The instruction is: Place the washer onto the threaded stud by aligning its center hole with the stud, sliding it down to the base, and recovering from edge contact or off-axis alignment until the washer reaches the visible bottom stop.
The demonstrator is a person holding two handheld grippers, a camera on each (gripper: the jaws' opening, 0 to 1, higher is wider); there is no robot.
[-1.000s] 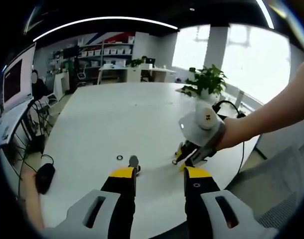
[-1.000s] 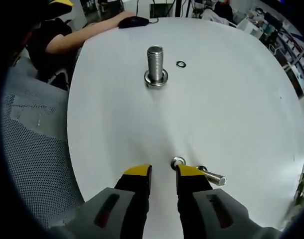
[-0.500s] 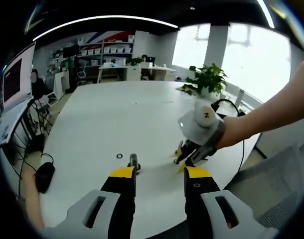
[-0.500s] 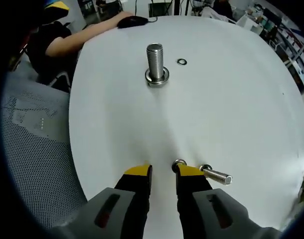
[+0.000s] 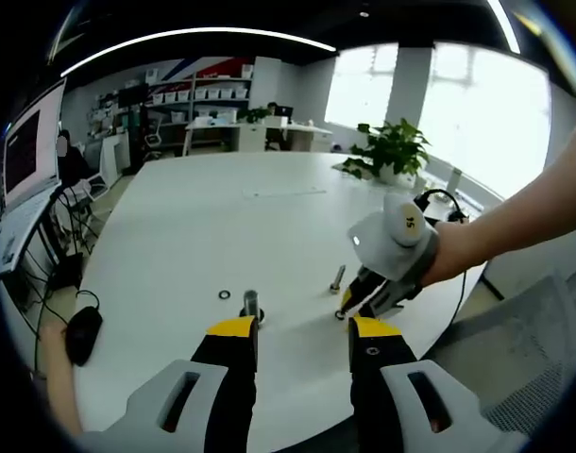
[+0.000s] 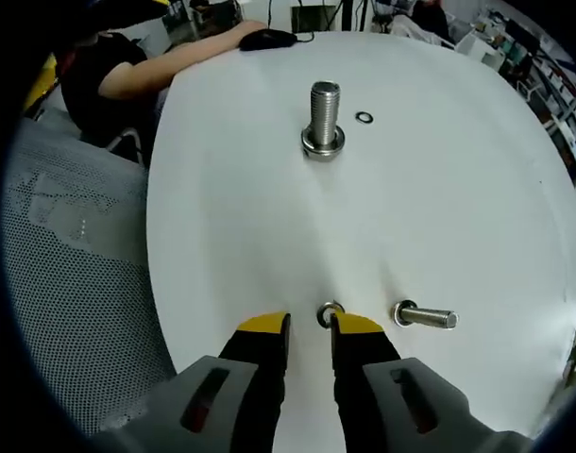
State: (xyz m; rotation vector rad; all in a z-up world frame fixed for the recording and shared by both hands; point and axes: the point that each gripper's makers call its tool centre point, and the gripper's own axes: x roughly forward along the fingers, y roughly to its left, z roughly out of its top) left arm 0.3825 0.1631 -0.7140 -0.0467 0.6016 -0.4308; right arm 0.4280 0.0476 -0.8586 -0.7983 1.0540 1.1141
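Washer (image 6: 329, 312): pinched at right gripper (image 6: 309, 327) tips, well short of upright threaded stud (image 6: 324, 117); placement not begun. Left gripper (image 5: 295, 332): open, empty.

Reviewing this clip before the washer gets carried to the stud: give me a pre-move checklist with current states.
1. Washer between the right gripper tips: ok, at the tips on the table.
2. Washer firmly clamped: cannot tell.
3. Upright stud standing, threads exposed: ok.
4. Stud base free: not ok, a ring already sits there.
5. Loose bolt apart from the right gripper: ok, lying beside it.
6. Left gripper away from the stud: ok, open and empty.
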